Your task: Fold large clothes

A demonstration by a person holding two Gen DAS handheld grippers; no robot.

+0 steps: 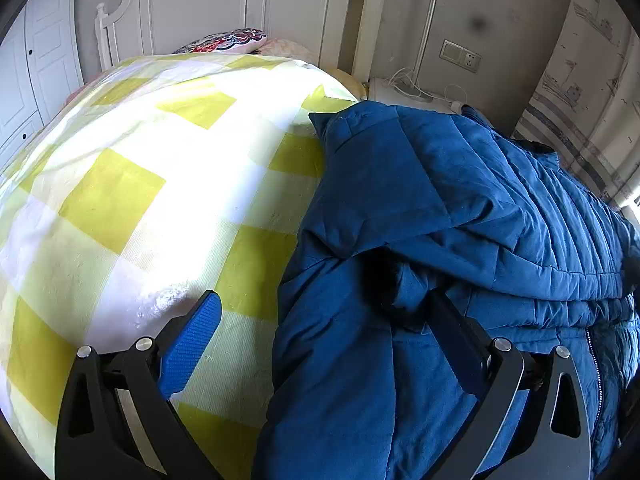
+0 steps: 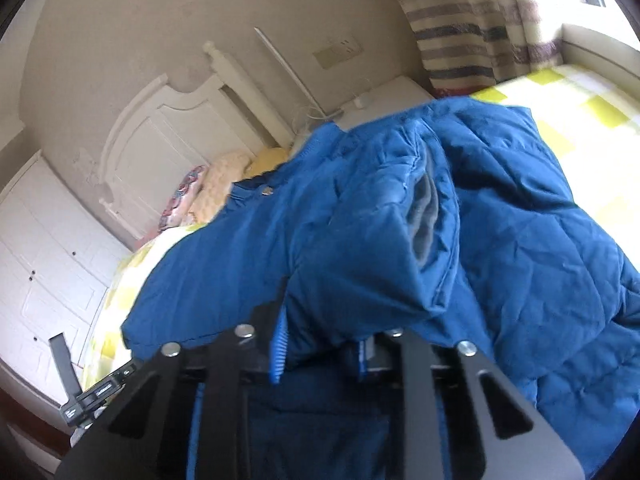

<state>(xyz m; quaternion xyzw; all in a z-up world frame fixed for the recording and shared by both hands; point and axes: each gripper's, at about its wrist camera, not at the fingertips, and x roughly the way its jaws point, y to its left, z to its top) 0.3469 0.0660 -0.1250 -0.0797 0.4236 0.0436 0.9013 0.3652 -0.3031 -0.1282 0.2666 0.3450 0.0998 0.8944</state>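
A blue quilted jacket (image 1: 460, 208) lies on the right side of a bed with a yellow and white checked cover (image 1: 132, 184). My left gripper (image 1: 324, 300) is open and wide. Its left blue pad (image 1: 192, 344) hangs over the cover, and its right finger (image 1: 452, 328) rests against a fold at the jacket's edge. In the right wrist view, my right gripper (image 2: 324, 332) is shut on a sleeve (image 2: 360, 248) of the jacket (image 2: 540, 260). The sleeve is bunched over the fingers, and its grey-lined cuff (image 2: 424, 220) faces the camera. The fabric hides the fingertips.
A white headboard (image 1: 224, 4) and patterned pillows (image 1: 224, 42) stand at the far end of the bed. To the right of the bed are a white nightstand (image 1: 404, 92) with a lamp pole and cables, a wall socket (image 1: 460, 56) and a striped curtain (image 1: 580, 92). White wardrobe doors (image 2: 40, 260) stand on the left.
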